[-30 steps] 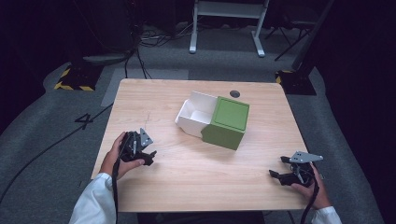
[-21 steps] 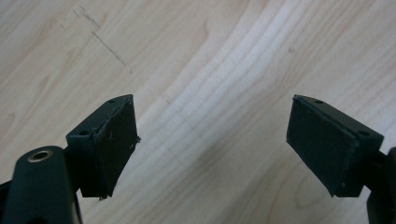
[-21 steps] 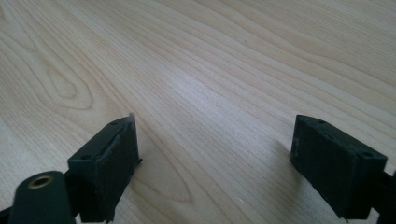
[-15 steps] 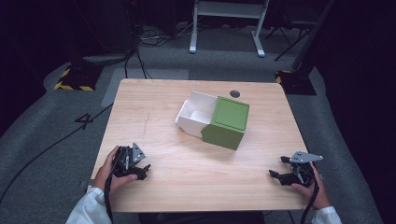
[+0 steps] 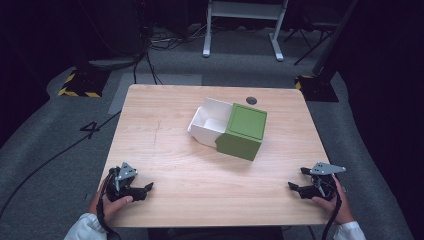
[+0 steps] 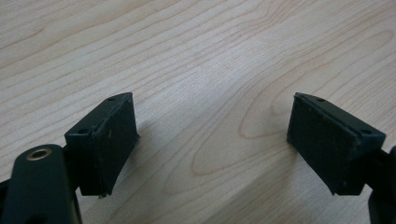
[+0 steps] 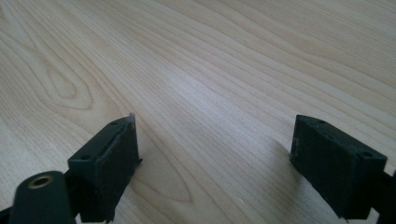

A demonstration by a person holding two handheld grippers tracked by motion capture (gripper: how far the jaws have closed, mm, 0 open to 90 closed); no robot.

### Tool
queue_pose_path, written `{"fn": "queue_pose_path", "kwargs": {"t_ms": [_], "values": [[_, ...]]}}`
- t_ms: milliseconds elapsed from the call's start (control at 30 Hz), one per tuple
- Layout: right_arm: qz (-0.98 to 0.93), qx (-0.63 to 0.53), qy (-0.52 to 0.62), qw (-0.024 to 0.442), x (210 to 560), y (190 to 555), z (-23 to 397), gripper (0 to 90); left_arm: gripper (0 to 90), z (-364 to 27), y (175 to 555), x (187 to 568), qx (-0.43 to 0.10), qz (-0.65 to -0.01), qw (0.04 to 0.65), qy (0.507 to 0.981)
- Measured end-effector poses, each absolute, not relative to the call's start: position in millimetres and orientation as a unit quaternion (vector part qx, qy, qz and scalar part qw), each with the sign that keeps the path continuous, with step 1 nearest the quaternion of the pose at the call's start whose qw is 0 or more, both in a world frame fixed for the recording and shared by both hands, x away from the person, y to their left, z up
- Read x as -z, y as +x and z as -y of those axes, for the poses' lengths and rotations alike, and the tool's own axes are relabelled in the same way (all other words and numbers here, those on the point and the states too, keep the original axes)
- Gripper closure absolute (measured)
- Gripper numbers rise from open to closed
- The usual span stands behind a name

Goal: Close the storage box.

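A green box (image 5: 244,131) lies at the middle of the wooden table (image 5: 160,120), with a white open tray (image 5: 209,123) sticking out of its left side. My left gripper (image 5: 143,184) rests near the table's front left corner, held by a hand, jaws pointing right. In the left gripper view it (image 6: 212,100) is open over bare wood. My right gripper (image 5: 298,179) sits near the front right corner, jaws pointing left. In the right gripper view it (image 7: 215,120) is open, with nothing between its fingers. Both grippers are well apart from the box.
A dark round hole (image 5: 251,100) marks the table's far edge behind the box. Cables (image 5: 150,45) and a white stand (image 5: 242,25) are on the grey floor beyond the table. A yellow-black striped block (image 5: 80,85) lies at the far left.
My left gripper has drawn back toward the table's front left corner. The right gripper and the box have not moved.
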State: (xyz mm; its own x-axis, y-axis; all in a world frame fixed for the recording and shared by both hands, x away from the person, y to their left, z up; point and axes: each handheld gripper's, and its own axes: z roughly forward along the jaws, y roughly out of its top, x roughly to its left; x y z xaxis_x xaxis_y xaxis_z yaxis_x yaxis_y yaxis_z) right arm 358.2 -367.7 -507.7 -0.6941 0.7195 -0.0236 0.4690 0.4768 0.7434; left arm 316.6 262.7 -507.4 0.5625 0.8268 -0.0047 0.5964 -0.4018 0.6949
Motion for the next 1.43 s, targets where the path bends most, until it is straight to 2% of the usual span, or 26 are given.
{"fn": "queue_pose_path", "kwargs": {"t_ms": [1433], "values": [[-0.842, -0.370, 0.349, 0.177, 507.5, 356.4, 367.2, 15.4, 15.9, -263.1, 317.8, 507.7, -0.178, -0.447, 0.332, 0.811]]}}
